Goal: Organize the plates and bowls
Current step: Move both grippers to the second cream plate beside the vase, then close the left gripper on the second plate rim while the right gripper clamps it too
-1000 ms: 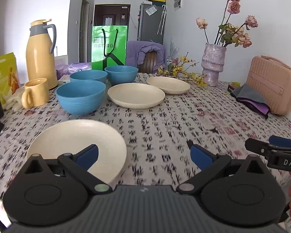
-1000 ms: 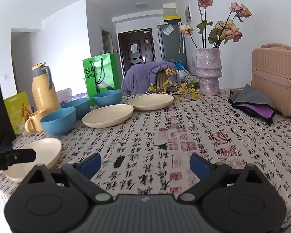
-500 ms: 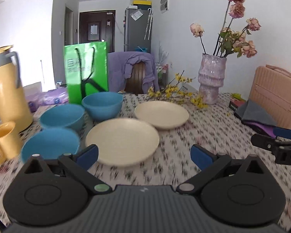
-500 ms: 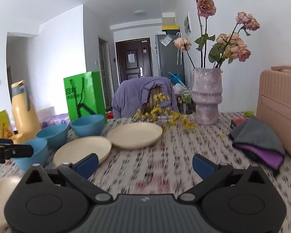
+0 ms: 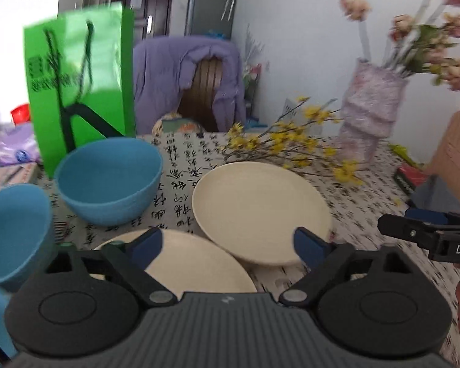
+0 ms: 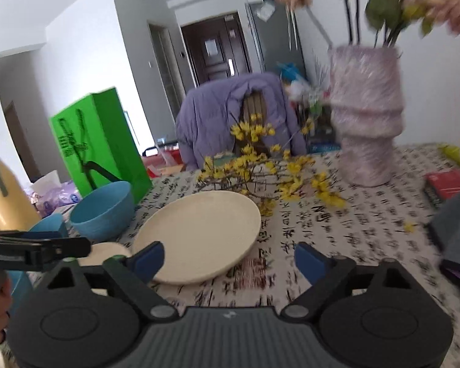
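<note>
Across the patterned tablecloth [image 5: 187,156], from the blue bowls [image 5: 107,181] rightward to the far cream plate [image 5: 260,205], both hands have swept forward, left gripper [image 5: 230,243] and right gripper [image 6: 228,259] closing slightly yet apart and empty, so stacking looks imminent.

Bright, even daylight with soft shadows; motion blur smears both fisheye views, with edges bowed and dark-cornered.

A table [image 5: 193,150] with calligraphy-print cloth bears blue bowls [image 5: 109,181], cream plates [image 5: 260,205], a vase [image 6: 366,128] and yellow flower sprigs [image 6: 270,168]
</note>
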{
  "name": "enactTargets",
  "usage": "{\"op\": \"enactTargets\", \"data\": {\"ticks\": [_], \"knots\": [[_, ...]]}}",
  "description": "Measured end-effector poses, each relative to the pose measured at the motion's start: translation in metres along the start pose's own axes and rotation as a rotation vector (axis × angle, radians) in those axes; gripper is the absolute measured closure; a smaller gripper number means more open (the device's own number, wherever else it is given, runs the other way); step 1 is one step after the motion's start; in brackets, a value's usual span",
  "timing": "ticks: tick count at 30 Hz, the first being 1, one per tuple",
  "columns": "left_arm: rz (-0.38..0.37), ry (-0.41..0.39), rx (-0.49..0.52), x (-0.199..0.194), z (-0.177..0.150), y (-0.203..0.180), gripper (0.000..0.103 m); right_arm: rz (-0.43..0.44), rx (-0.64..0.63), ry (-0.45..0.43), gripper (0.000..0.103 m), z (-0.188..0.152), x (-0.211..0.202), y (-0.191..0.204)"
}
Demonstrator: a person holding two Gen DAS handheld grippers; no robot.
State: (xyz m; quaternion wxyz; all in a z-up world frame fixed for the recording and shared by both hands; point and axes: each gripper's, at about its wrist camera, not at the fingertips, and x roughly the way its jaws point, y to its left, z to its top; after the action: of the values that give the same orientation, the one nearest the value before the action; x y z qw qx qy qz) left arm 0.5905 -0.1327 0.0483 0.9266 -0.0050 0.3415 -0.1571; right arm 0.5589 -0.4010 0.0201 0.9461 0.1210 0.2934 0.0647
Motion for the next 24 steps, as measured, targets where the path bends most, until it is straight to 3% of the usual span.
{"op": "enactTargets", "data": {"ticks": [5,9,14,18,20,24], "knots": [[0.032,0.071,-0.015,0.061,0.023,0.005,0.031,-0.004,0.085,0.06,0.027,0.011,0.065,-0.021],[0.061,0.119,-0.024,0.091,0.029,0.011,0.046,-0.01,0.1,0.097,0.049,0.009,0.103,-0.03],[0.083,0.143,-0.062,0.112,0.03,0.02,0.051,-0.005,0.117,0.102,0.06,0.008,0.123,-0.035],[0.081,0.163,-0.07,0.123,0.028,0.024,0.077,-0.002,0.12,0.111,0.075,0.007,0.132,-0.036],[0.095,0.162,-0.063,0.126,0.027,0.023,0.081,-0.002,0.122,0.115,0.084,0.007,0.135,-0.036],[0.108,0.145,-0.036,0.125,0.024,0.02,0.086,-0.013,0.121,0.116,0.088,0.006,0.137,-0.035]]}}
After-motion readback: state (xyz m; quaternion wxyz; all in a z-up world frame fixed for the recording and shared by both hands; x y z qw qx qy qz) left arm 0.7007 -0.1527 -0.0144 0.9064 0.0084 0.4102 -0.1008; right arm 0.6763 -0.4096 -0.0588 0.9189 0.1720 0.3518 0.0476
